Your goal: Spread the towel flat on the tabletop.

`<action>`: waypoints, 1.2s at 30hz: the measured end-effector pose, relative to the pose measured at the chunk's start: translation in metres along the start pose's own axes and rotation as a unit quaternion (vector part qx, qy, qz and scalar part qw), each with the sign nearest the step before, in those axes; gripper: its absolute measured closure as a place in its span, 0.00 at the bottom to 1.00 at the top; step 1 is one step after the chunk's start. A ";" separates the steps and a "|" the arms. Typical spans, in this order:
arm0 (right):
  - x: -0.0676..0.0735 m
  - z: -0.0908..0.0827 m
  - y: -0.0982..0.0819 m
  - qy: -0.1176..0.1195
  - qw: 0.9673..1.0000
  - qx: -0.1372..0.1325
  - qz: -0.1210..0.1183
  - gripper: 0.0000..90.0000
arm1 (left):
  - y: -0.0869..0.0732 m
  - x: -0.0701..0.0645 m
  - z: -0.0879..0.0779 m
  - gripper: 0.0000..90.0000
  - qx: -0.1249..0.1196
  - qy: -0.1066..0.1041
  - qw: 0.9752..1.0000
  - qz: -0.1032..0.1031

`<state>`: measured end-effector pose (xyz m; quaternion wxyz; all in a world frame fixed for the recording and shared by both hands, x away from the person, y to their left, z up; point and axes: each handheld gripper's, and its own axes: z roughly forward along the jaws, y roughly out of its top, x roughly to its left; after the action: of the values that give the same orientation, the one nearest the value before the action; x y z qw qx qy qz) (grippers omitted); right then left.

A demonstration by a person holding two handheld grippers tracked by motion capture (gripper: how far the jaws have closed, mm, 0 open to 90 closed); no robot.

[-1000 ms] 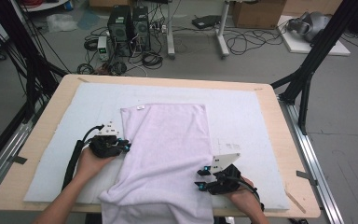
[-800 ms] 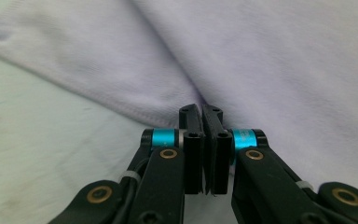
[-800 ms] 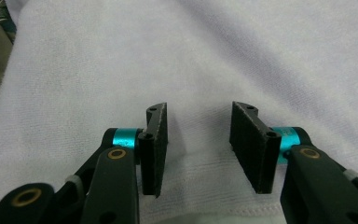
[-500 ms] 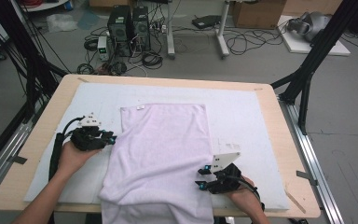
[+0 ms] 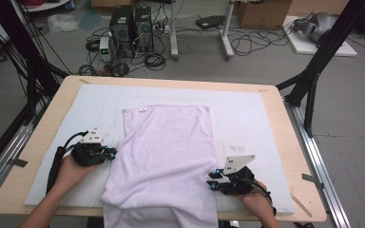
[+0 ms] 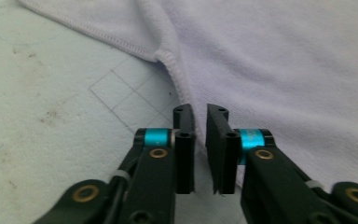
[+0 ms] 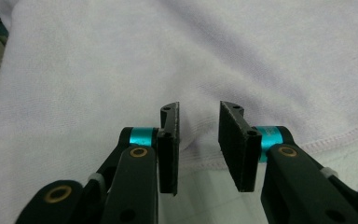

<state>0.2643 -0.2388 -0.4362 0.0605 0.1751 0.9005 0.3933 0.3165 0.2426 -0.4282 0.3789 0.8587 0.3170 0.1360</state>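
Observation:
A pale lilac towel [image 5: 166,156] lies flat on the white mat [image 5: 247,114], and its near end hangs over the table's front edge. My left gripper [image 5: 111,154] rests on the mat at the towel's left edge. In the left gripper view its jaws [image 6: 199,114] have just been closing to a narrow gap; the towel's hem [image 6: 177,79] runs toward them, and nothing is pinched. My right gripper [image 5: 212,180] sits at the towel's right edge. Its jaws [image 7: 199,109] have just been closing and stand apart, with a small ridge of the towel [image 7: 168,56] hem between them.
The wooden table [image 5: 285,142] carries the mat, with bare mat on either side of the towel. Black frame posts [image 5: 33,71] stand at both sides and a metal rail [image 5: 313,156] runs along the right. Computers [image 5: 130,23] and cables lie on the floor beyond.
My left gripper drew away to the left of the towel's edge, then came back toward it. The right gripper stayed in place at the right edge. The towel lies as before.

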 end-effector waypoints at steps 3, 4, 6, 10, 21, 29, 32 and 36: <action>-0.001 -0.006 -0.001 -0.004 1.000 -0.004 -0.001 0.81 | -0.001 -0.014 -0.012 0.72 -0.020 -0.005 1.000 0.009; -0.002 -0.009 -0.001 -0.007 1.000 -0.008 -0.001 0.82 | -0.001 -0.019 -0.015 0.70 -0.026 -0.012 1.000 0.012; -0.003 -0.012 -0.003 -0.011 1.000 -0.013 0.004 0.83 | -0.003 -0.031 -0.020 0.69 -0.032 -0.031 0.999 0.024; 0.005 -0.007 -0.004 0.022 1.000 -0.015 -0.004 0.76 | -0.009 -0.054 -0.022 0.67 -0.024 -0.073 0.996 0.049; 0.012 0.017 0.015 0.039 0.998 0.030 -0.035 0.98 | -0.024 -0.064 -0.011 0.96 0.016 -0.096 0.992 0.075; 0.011 0.033 0.034 0.043 0.997 0.044 -0.048 0.97 | -0.024 -0.052 -0.018 0.96 0.004 -0.069 0.996 0.057; 0.009 0.022 0.031 0.034 0.999 0.016 -0.040 0.92 | -0.023 -0.054 -0.022 0.84 -0.001 -0.065 0.996 0.058; 0.008 0.000 0.020 0.018 1.000 -0.014 -0.019 0.92 | -0.023 -0.058 -0.029 0.80 -0.012 -0.071 0.996 0.059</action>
<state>0.2625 -0.2233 -0.4217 0.0540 0.1503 0.8989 0.4079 0.2480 0.2333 -0.4255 0.4023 0.8787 0.2361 0.1011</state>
